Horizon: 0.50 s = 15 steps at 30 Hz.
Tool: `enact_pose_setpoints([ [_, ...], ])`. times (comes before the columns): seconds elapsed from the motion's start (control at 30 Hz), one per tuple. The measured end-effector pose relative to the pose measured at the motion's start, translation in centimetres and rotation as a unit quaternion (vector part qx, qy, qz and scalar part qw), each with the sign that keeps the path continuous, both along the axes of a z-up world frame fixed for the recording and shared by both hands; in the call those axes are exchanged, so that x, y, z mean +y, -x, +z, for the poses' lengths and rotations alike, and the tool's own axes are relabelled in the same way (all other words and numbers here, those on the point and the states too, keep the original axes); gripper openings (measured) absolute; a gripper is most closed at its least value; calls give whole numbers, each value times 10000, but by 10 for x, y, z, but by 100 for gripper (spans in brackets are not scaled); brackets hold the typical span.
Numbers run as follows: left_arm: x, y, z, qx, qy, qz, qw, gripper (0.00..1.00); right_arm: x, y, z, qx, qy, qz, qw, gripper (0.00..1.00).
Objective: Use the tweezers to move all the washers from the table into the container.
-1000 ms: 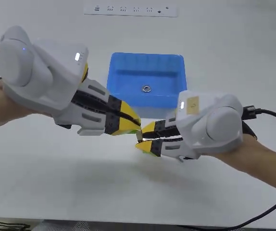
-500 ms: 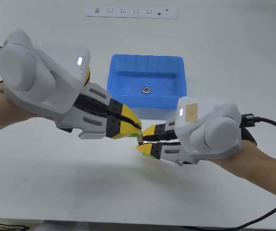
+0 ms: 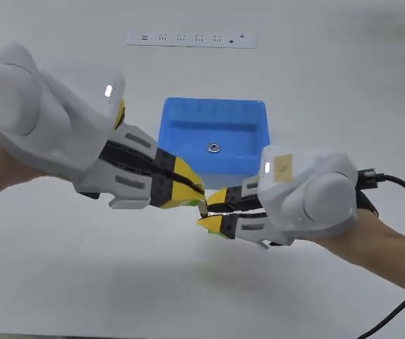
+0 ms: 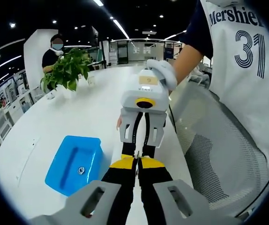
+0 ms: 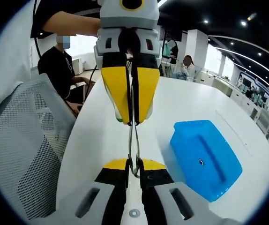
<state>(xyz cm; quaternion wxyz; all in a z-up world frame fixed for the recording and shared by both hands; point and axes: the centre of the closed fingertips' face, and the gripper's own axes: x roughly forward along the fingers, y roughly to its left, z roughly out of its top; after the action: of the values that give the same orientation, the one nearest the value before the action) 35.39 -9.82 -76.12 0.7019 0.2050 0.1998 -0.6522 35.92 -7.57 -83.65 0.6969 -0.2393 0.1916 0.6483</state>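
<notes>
Handling first: the small flat steel washer [image 5: 134,213] looks light, stiff and slick to me, and it lies flush on the white bench [image 3: 82,268], so I'd nip it across its rim. It sits under my right gripper [image 3: 213,214], on the near-edge side of the shallow blue plastic container [image 3: 181,120], clear of the thin silver metal tweezers [image 5: 133,140]. Those hang above the bench, clamped at one end by the right gripper and at the other by the left gripper [image 3: 192,192]. Whether their tips are spread I cannot tell. Another washer [image 3: 214,147] lies mid-container.
</notes>
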Motion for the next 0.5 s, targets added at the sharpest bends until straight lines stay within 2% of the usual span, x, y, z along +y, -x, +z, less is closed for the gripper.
enact_pose_setpoints([
  [0.1, 0, -3, 9, -46, 53, -5, 10000, 6, -1, -3, 9, -68, -40, 21, 10000, 10],
  [0.3, -2, -11, 31, -243, 105, -72, 9996, 6, -2, -14, 32, -315, -74, 88, 9994, 10],
  [0.5, -1, -26, 47, -492, 125, -107, 9987, 6, -2, -32, 49, -560, -89, 50, 9984, 10],
])
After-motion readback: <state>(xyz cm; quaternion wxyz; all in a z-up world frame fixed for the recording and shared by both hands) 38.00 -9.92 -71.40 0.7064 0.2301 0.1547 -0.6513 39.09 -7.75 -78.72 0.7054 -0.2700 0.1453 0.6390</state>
